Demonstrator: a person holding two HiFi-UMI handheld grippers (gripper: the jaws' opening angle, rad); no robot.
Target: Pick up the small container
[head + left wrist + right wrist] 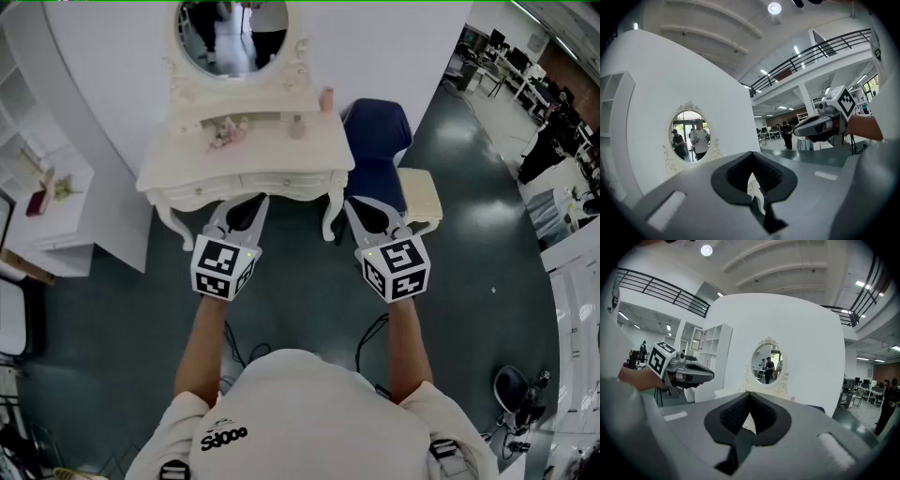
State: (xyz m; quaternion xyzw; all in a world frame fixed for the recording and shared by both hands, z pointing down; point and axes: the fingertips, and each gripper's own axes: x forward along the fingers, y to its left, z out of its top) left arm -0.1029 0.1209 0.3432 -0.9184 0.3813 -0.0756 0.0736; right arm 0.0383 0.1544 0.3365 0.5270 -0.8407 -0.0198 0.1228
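A white vanity table [202, 169] with an oval mirror [232, 33] stands ahead of me. On its top are a small pink container [326, 98] at the right back corner, a small pale jar [297, 127] and a pink flower sprig [225, 133]. My left gripper [246, 204] and right gripper [361, 208] hang side by side in front of the table's edge, both shut and empty, well short of the items. In the left gripper view the left gripper [752, 157] has its jaws closed together; in the right gripper view the right gripper [749, 397] looks the same.
A dark blue chair [377, 141] and a cream stool [422, 195] stand right of the table. A white shelf unit [42, 202] is at the left. Desks and equipment line the far right [562, 187]. People stand in the background hall [786, 135].
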